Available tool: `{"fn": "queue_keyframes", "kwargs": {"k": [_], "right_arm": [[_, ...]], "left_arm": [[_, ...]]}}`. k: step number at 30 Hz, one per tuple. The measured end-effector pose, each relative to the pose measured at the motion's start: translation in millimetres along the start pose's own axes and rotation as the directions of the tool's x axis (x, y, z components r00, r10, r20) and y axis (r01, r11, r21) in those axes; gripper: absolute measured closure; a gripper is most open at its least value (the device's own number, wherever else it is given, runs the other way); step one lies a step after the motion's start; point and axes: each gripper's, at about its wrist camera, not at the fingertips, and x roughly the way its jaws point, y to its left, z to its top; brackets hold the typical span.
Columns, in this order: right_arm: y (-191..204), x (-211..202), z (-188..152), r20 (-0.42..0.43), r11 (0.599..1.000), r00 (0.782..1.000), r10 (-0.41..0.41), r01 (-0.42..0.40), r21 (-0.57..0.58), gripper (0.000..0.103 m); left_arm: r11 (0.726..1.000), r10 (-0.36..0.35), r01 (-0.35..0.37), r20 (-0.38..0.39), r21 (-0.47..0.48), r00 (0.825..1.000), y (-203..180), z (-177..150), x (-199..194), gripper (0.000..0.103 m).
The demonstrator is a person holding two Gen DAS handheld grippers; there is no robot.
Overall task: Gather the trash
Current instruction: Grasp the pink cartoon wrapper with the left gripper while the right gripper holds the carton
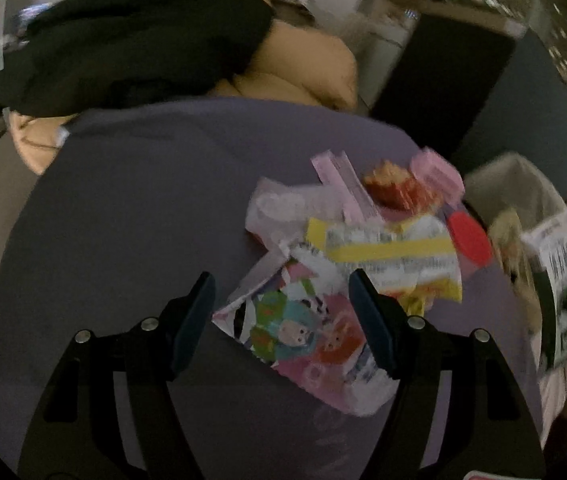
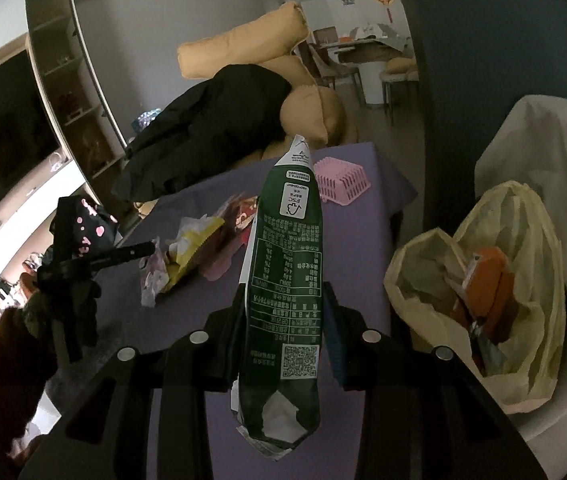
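Observation:
My right gripper [image 2: 285, 316] is shut on a flattened dark green carton [image 2: 283, 280], held upright above the purple table [image 2: 363, 240]. A yellowish trash bag [image 2: 523, 360] with orange packaging inside sits open just right of it. My left gripper [image 1: 283, 320] is open above the purple table [image 1: 123, 220], its fingers either side of a colourful cartoon wrapper [image 1: 307, 332]. Behind that lies a pile of wrappers: a yellow-and-white one [image 1: 383, 252], pink ones [image 1: 343, 184] and a red lid [image 1: 469, 240]. The pile [image 2: 191, 256] and my left gripper [image 2: 123, 256] also show in the right wrist view.
A pink slotted basket [image 2: 341, 184] stands at the table's far end. A black coat [image 2: 211, 128] lies over tan cushions [image 2: 311, 108] behind the table. The trash bag [image 1: 519, 200] sits off the table's right edge. Shelving [image 2: 71, 80] stands at left.

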Motion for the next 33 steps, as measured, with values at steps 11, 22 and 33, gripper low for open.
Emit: {"fn": "queue_keyframes", "kwargs": {"k": [11,22,33], "right_arm": [[13,18,-10,-0.053,0.999,0.999,0.002,-0.004,-0.037,0.069],[19,-15,11,0.054,0.996,0.999,0.007,-0.002,-0.091,0.069],[10,-74,47,0.221,0.980,0.974,-0.051,0.092,-0.176,0.069]], "left_arm": [[0.977,0.166,-0.156,-0.055,0.148,0.985,-19,-15,21,0.083],[0.984,0.089,-0.106,0.126,0.143,0.988,-67,11,-51,0.092],[0.953,-0.009,-0.072,0.265,0.294,0.964,-173,43,-118,0.092]]}}
